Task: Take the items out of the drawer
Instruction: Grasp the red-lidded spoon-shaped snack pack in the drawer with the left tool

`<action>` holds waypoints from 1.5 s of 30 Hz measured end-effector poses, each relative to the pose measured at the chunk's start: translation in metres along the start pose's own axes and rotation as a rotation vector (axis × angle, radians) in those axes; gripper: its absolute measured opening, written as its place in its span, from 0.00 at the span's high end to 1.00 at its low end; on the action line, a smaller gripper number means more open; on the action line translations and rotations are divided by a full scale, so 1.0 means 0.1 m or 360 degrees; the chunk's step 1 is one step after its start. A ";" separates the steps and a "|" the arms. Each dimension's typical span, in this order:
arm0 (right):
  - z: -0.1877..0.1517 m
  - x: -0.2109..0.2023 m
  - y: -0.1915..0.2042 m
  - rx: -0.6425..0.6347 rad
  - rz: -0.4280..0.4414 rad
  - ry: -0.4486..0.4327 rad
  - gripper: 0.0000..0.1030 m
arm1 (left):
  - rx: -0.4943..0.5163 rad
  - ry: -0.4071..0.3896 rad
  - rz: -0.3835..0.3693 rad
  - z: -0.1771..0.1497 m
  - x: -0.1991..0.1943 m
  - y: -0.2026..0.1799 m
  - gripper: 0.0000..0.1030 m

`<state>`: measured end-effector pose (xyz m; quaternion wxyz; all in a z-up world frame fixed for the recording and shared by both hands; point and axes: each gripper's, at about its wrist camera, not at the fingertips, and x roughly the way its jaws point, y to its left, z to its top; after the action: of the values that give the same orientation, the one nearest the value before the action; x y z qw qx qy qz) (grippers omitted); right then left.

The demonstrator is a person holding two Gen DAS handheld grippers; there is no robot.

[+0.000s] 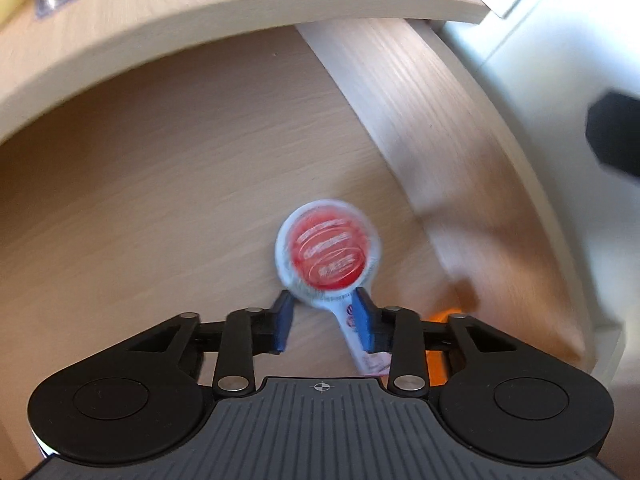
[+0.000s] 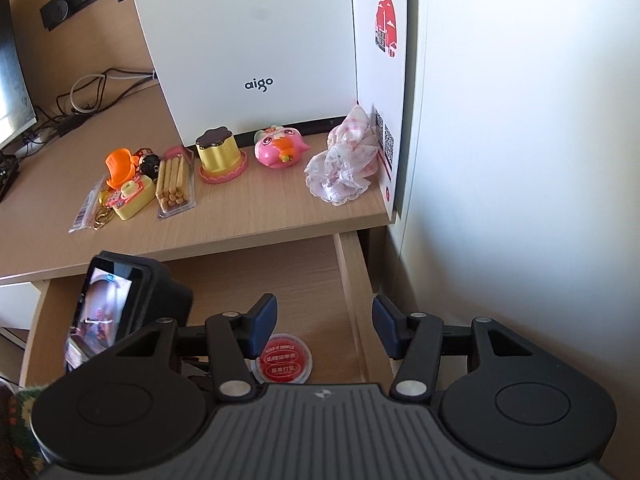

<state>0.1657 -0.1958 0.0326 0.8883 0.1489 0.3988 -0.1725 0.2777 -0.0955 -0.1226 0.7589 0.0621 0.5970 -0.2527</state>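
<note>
The red-lidded cup (image 1: 328,252) lies in the drawer (image 1: 440,128) just ahead of the left gripper (image 1: 324,320), jaws apart (its tab beside one pad); the right gripper (image 2: 324,330) hangs open above.

Black gripper (image 2: 324,330) linkages; blue pads (image 2: 266,322); silver rivets.

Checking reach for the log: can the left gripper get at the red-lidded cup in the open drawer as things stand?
Probably yes. The left gripper points down into the drawer with the red-lidded cup just ahead of its fingertips, its tab between the jaws, and nothing in between.
</note>
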 end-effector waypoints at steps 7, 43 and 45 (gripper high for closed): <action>0.02 0.03 -0.05 0.0048 0.0045 0.0035 0.49 | 0.0024 0.0017 0.0268 -0.38 -0.19 0.58 0.84; 0.10 0.26 -0.15 0.0107 0.0012 0.0142 0.49 | 0.0666 -0.0154 -0.0197 -0.03 -0.10 -0.11 0.74; 0.11 0.24 -0.16 0.0125 0.0017 0.0132 0.49 | 0.0635 -0.0157 -0.0206 -0.02 -0.10 -0.10 0.74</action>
<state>0.1809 -0.2189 0.0192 0.8654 0.1927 0.4275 -0.1768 0.2704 -0.1002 -0.1118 0.7421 0.1601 0.5000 -0.4168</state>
